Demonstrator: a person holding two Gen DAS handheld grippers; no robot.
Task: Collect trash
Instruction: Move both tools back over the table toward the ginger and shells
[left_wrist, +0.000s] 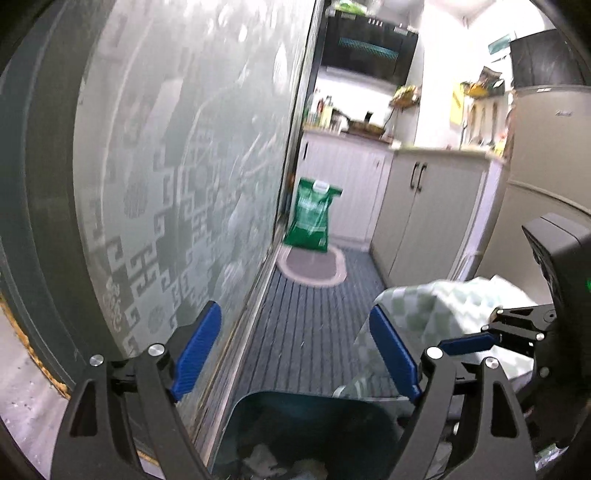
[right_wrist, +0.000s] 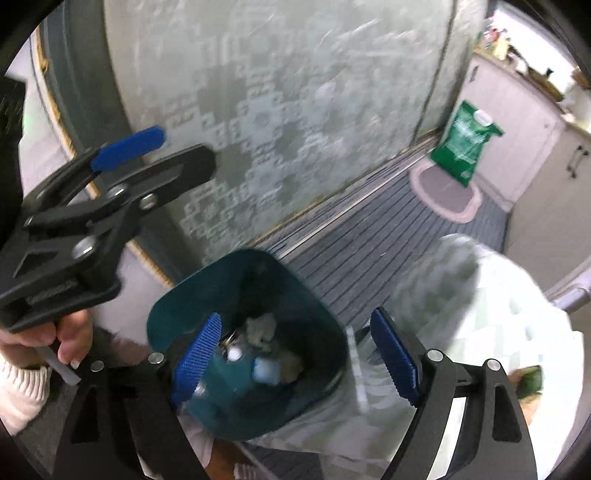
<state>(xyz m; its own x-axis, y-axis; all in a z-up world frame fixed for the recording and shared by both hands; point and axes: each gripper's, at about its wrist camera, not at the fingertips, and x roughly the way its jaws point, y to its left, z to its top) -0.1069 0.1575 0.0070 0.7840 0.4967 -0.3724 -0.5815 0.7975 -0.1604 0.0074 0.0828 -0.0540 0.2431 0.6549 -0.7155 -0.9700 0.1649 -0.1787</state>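
A teal trash bin (right_wrist: 251, 332) stands on the floor by a frosted glass door, holding crumpled paper (right_wrist: 262, 328) and other scraps. My right gripper (right_wrist: 295, 354) hovers open over the bin's mouth with nothing between its pads. A pale green-and-white checkered plastic bag (right_wrist: 461, 314) bulges just right of the bin. In the left wrist view the bin (left_wrist: 306, 424) sits low between the fingers of my left gripper (left_wrist: 295, 354), which is open and empty and points along the floor. The bag (left_wrist: 443, 306) shows there too, behind the right gripper's fingers (left_wrist: 469, 341).
The frosted patterned door (left_wrist: 166, 166) fills the left side. A striped floor mat (left_wrist: 317, 332) leads to a green sack (left_wrist: 312, 218) on a pink oval rug (left_wrist: 314, 264). Pale cabinets (left_wrist: 424, 214) and a fridge (left_wrist: 546, 147) line the right. A hand (right_wrist: 70, 336) grips the left tool.
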